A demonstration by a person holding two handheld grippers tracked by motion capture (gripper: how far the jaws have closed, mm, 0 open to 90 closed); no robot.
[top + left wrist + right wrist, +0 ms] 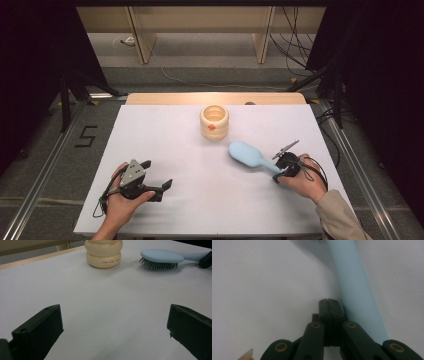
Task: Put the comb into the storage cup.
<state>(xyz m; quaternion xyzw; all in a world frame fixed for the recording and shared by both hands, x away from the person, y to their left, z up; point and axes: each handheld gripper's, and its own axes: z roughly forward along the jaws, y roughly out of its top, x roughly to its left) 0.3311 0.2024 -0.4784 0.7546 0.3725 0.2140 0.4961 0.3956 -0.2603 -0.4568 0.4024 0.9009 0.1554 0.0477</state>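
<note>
A light blue hairbrush [248,154] lies bristles down on the white table, its handle pointing to the lower right. My right gripper [279,173] is at the end of that handle. In the right gripper view its jaws [329,301] are pressed together with nothing between them, and the brush handle [355,290] runs alongside them on their right. My left gripper [157,175] rests at the front left, held in a hand. Its jaws stand wide open [113,315] over bare table. The hairbrush [161,258] lies far ahead of it.
A cream ridged jar [214,121] with an orange dot stands at the back middle of the white table top [165,135]; the jar [103,253] also appears ahead of the left gripper. Dark stands and cables flank the table.
</note>
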